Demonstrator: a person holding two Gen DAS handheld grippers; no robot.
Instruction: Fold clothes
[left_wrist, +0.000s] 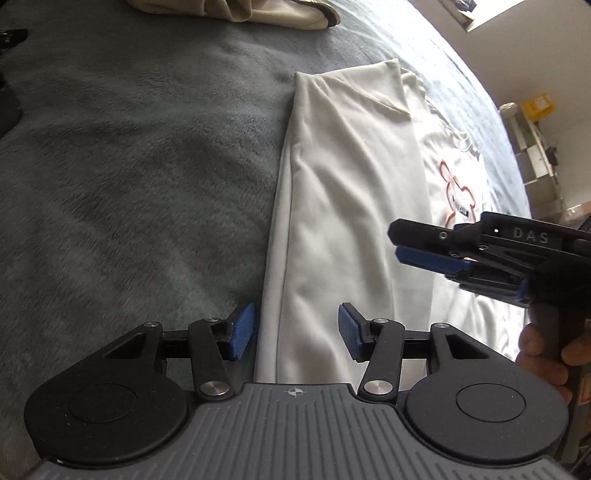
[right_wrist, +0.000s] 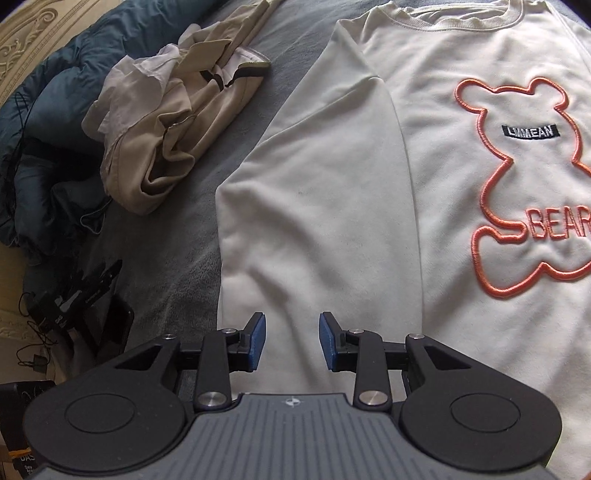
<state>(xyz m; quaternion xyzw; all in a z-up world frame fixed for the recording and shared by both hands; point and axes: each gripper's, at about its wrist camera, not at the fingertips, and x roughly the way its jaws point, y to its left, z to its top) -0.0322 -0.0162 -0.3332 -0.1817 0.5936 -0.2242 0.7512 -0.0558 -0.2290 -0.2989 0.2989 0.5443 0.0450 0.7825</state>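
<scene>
Over white sweatshirt (right_wrist: 332, 206): right gripper (right_wrist: 291, 341) nearest, fingers apart, nothing between pads, above folded-in sleeve. Left gripper (left_wrist: 295, 330) fingers apart, empty, straddling sweatshirt's folded edge. Sweatshirt flat on grey blanket (left_wrist: 129, 166), front up, orange bear outline (right_wrist: 517, 184) right of sleeve. Beyond sweatshirt's left side: crumpled beige garment (right_wrist: 166, 122), then dark blue bedding (right_wrist: 48, 110).
</scene>
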